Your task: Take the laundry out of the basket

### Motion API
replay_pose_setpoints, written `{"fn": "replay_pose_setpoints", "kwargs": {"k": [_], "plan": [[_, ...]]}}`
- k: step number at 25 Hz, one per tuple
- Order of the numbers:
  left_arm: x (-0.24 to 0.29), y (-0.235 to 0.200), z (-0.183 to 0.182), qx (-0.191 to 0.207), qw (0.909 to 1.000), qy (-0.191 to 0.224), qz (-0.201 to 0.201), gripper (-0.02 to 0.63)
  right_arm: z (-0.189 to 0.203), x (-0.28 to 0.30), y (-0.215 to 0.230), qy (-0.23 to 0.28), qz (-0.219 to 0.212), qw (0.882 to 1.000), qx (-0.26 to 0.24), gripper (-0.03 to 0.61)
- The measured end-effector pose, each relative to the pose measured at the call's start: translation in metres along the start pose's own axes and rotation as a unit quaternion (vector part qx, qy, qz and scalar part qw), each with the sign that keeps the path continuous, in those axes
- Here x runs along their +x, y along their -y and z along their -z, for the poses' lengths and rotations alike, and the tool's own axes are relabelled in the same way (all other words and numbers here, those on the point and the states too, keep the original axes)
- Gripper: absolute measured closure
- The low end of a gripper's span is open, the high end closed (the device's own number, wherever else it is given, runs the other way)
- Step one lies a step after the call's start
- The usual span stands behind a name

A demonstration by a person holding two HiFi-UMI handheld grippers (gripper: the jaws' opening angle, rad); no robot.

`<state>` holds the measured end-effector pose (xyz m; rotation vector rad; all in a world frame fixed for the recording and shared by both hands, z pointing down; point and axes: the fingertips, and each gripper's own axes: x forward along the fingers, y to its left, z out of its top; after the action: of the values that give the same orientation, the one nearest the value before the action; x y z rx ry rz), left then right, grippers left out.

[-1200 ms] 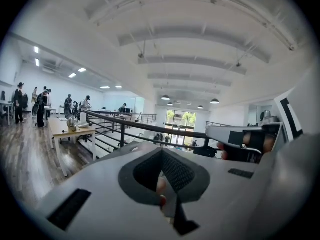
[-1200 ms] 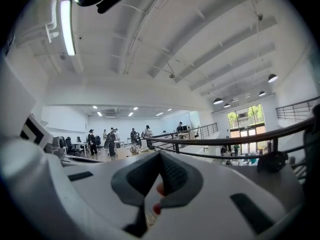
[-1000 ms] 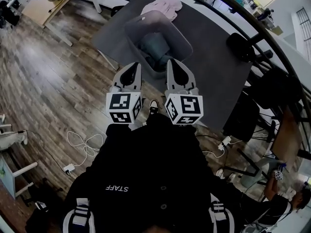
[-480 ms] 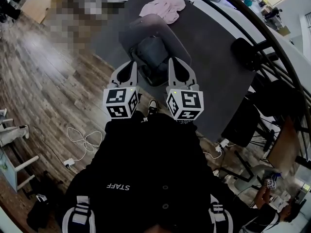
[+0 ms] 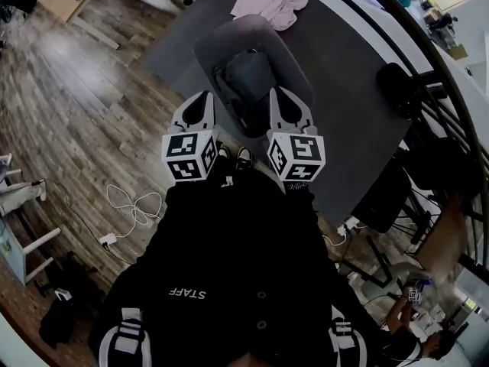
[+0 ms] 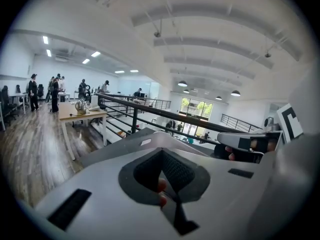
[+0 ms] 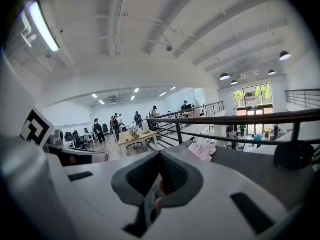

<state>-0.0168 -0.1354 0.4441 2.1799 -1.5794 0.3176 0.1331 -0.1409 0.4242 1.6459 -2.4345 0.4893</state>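
**Jaw state**
- Left gripper: jaws clenched together, nothing between them.
- Right gripper: jaws clenched together, nothing between them.

Both grippers point forward and slightly down, side by side, at the near edge of the table.

**Position of the task items**
- The basket stands on the table, ahead of the 2 grippers.
- In the head view its near end sits in the gap between the 2 jaw tips. The left tip lies just beside the basket's left wall. The right tip overlaps its right wall. Contact cannot be confirmed.
- The laundry, a dark bundle, lies inside the basket, beyond both tips and apart from them.
- A pink garment lies on the table past the basket's far rim.

**Differences between views**
- Only the head view shows the basket and the laundry. In each gripper view the gripper's own body covers them.
- The right gripper view shows the pink garment on the table and a railing behind it.
- Each gripper view shows the other gripper alongside.
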Motion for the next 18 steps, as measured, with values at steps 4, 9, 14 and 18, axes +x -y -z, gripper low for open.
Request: {"fn": "replay_pose_setpoints", "kwargs": {"k": [4,9,14,18], "plan": [[0.011,-0.011,0.007,-0.008,0.9999,-0.012,0.003,0.614,0.01,0.021,-0.007,-0.029,-0.007,1.0,-0.008,0.565],[0.033,-0.026,0.014,-0.016,0.9993,-0.03,0.015,0.614,0.027,0.056,-0.015,-0.079,-0.007,0.997,-0.024,0.565],[0.046,-0.042,0.031,-0.028,0.9973,-0.064,0.022,0.614,0.059,0.085,-0.029,-0.139,-0.046,0.988,-0.04,0.553],[0.058,-0.056,0.041,-0.035,0.996,-0.08,0.022,0.614,0.087,0.106,-0.028,-0.191,-0.055,0.979,-0.045,0.447]]}}
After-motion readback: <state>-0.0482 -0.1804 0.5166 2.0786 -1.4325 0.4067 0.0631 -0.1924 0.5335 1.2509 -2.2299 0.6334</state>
